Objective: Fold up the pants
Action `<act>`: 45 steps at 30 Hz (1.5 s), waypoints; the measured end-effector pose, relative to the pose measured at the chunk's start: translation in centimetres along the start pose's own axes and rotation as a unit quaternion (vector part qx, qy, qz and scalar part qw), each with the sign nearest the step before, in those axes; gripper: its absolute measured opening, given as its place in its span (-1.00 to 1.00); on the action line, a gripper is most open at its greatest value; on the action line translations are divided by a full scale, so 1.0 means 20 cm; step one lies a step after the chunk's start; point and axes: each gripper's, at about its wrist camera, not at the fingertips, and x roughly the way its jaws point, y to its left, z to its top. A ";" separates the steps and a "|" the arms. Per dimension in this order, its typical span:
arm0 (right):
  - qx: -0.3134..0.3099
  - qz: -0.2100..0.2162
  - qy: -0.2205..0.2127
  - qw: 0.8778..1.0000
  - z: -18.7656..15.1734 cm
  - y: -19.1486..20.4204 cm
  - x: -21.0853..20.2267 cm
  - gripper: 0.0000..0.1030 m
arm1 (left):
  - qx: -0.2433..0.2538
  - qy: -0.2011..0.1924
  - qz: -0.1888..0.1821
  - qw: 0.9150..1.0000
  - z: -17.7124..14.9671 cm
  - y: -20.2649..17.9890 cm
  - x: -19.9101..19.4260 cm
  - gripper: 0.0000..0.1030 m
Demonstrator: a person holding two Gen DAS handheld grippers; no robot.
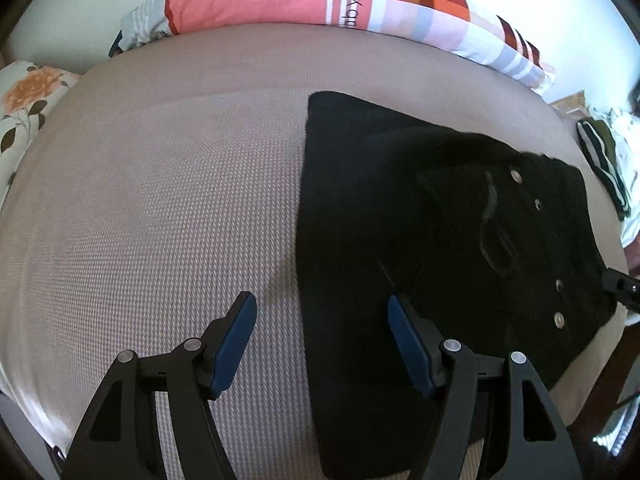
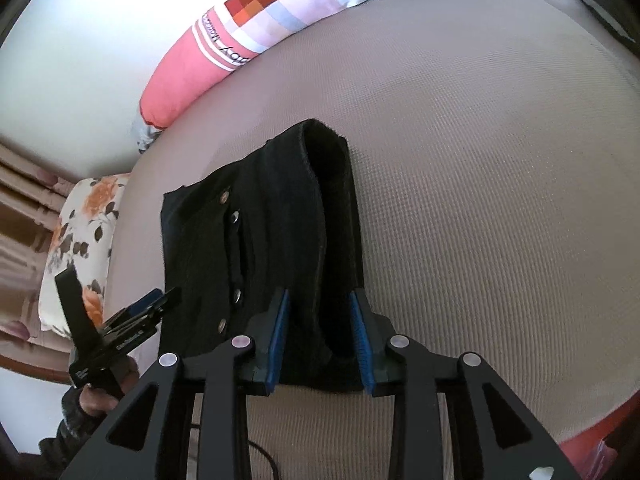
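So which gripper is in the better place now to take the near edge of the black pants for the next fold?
Probably the right gripper: its jaws straddle the near folded edge of the black pants. The left gripper is open, mostly over bare bed cover beside the pants.

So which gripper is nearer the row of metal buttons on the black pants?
Right. The right gripper straddles the pants beside the buttons; the left gripper straddles the opposite folded edge, open.
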 end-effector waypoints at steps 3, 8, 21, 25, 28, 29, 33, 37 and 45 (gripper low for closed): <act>-0.008 0.006 0.005 1.000 -0.04 0.03 -0.02 -0.62 | 0.008 -0.002 0.002 1.000 -0.03 -0.02 -0.02 0.33; -0.015 -0.005 0.000 1.000 -0.06 0.05 -0.02 -0.75 | 0.017 -0.005 0.006 1.000 -0.06 -0.05 -0.04 0.33; -0.013 -0.035 0.017 0.999 -0.14 0.01 0.02 -0.79 | 0.040 -0.008 0.014 0.999 -0.12 -0.09 -0.04 0.40; -0.005 -0.029 0.020 0.999 -0.14 0.00 0.03 -0.78 | 0.033 -0.006 0.013 0.999 -0.12 -0.08 -0.03 0.46; -0.007 -0.027 0.020 0.999 -0.13 -0.01 0.02 -0.74 | 0.028 -0.005 0.012 1.000 -0.12 -0.09 -0.02 0.50; -0.006 -0.027 0.021 0.999 -0.13 -0.01 0.02 -0.74 | 0.027 -0.005 0.012 1.000 -0.12 -0.09 -0.02 0.51; -0.004 -0.026 0.023 0.999 -0.12 0.00 0.01 -0.71 | 0.027 -0.005 0.011 1.000 -0.13 -0.09 -0.02 0.52; -0.010 -0.050 0.018 0.999 -0.10 0.01 0.00 -0.37 | 0.025 -0.003 0.009 1.000 -0.13 -0.08 -0.02 0.52; -0.021 -0.062 0.016 0.998 -0.05 0.03 0.00 -0.21 | 0.028 -0.002 0.007 1.000 -0.12 -0.08 -0.03 0.52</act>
